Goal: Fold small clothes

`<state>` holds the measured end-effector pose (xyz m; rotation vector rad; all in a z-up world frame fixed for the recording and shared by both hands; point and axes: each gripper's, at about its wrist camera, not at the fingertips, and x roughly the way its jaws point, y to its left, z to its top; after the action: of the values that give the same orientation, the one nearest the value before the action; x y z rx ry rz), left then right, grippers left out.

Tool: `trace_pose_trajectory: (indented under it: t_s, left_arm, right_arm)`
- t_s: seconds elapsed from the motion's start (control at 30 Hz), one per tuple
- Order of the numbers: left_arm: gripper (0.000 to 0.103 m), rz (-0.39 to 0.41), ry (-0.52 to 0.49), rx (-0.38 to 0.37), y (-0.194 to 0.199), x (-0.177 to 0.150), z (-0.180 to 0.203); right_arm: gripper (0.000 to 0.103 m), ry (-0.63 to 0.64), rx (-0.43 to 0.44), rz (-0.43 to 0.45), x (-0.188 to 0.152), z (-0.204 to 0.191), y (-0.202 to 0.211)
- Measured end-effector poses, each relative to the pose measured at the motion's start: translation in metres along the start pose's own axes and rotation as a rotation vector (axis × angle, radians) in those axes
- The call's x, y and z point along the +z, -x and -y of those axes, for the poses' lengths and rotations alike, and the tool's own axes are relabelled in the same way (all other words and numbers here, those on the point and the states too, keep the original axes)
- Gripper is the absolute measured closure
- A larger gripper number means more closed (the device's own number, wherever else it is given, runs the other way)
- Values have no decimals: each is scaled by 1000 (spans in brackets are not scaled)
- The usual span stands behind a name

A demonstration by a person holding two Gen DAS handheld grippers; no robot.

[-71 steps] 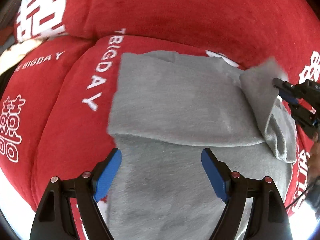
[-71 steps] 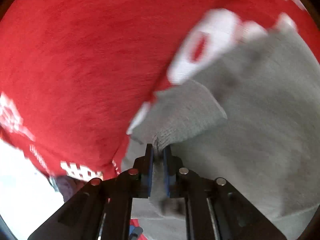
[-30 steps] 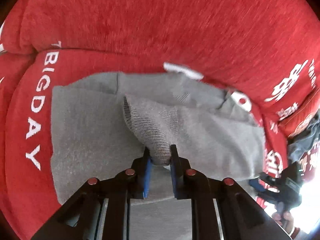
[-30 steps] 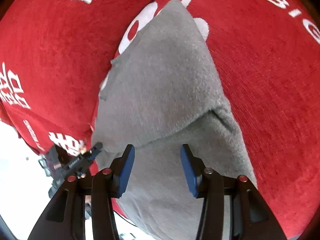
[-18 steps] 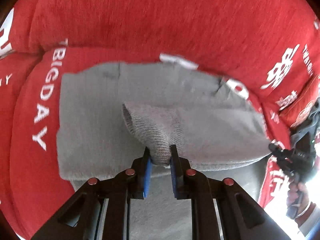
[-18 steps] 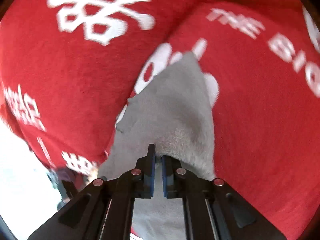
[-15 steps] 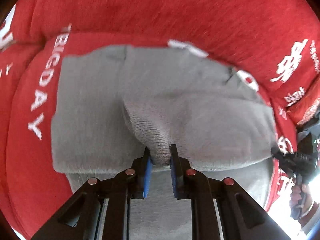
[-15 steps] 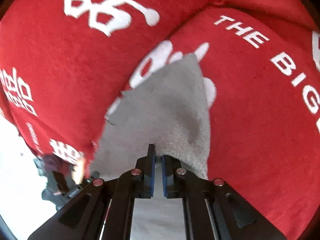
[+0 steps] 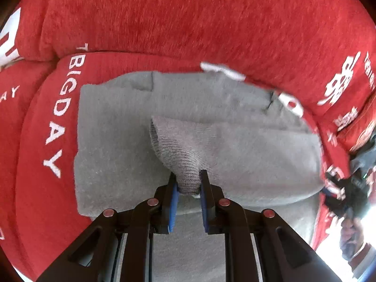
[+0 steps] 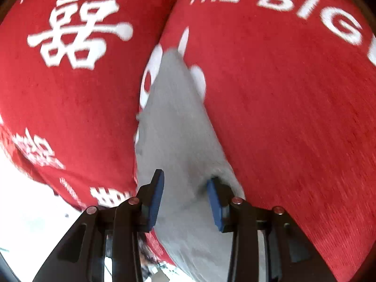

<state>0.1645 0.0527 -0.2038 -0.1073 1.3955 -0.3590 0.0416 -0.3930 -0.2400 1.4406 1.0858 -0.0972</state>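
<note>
A grey knit garment lies partly folded on a red sofa seat. My left gripper is shut on its ribbed cuff, which bunches up between the blue pads. In the right wrist view the same grey garment runs away from me as a narrow strip. My right gripper is open just over it, with its right pad touching the cloth's edge. The right gripper also shows small at the far right of the left wrist view.
The red sofa backrest with white lettering rises behind the garment. A dark piece of clothing lies at the far right. Bright floor shows beyond the sofa edge at lower left of the right wrist view.
My right gripper has opened and let go of the grey garment's edge. My left gripper stays shut on the cuff, and the garment has shifted only slightly in its view.
</note>
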Motion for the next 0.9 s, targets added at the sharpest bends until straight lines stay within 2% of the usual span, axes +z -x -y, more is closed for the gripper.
trace_pose_trajectory:
  t_s: [0.03, 0.07, 0.1, 0.13, 0.17, 0.2, 0.27, 0.33, 0.4, 0.53, 0.63, 0.67, 0.7, 0.77, 0.8, 0.9]
  left_arm:
    - [83, -14, -13, 34, -3, -3, 0]
    - [75, -22, -18, 71, -5, -6, 0]
    - [57, -31, -15, 114, -5, -10, -2]
    - [48, -27, -6, 145, -2, -12, -6]
    - [34, -20, 4, 177, 2, -13, -10]
    - [33, -12, 17, 196, 7, -15, -15]
    - [33, -18, 45, 185, 15, -14, -22]
    - [33, -25, 83, 158, 19, -12, -28]
    - [33, -22, 112, 121, 21, -8, -31]
    - [33, -21, 131, 64, 9, 10, -19]
    - [33, -47, 124, 59, -8, 16, -8]
    - [43, -48, 113, 82, -12, 16, -4]
    - [68, -43, 90, 114, -13, 15, -1]
    - [70, -34, 45, 160, -14, 11, 1]
    - [70, -22, 29, 180, -13, 8, -1]
    - [70, -14, 24, 203, -5, -1, -8]
  right_arm:
    - [67, 24, -33, -2, 2, -5, -2]
    - [67, 42, -58, -13, 3, -5, -4]
    - [72, 53, -71, -23, 2, -4, -3]
    - [72, 59, -75, -34, 1, -3, -1]
    - [72, 59, -73, -45, 0, -2, 0]
    - [70, 60, -71, -60, -1, -1, 4]
    - [70, 70, -84, -77, -1, -2, 7]
    - [61, 115, -129, -93, -3, -8, 16]
    - [55, 199, -195, -73, -8, -20, 28]
    - [55, 287, -253, -28, -5, -36, 38]
    - [55, 262, -278, -30, 10, -33, 29]
    - [55, 249, -275, -36, 15, -31, 23]
    - [55, 236, -283, -48, 19, -27, 17]
    - [67, 222, -309, -72, 25, -23, 5]
    - [87, 260, -348, -81, 25, -29, 2]
    - [94, 358, -445, -76, 21, -36, -3]
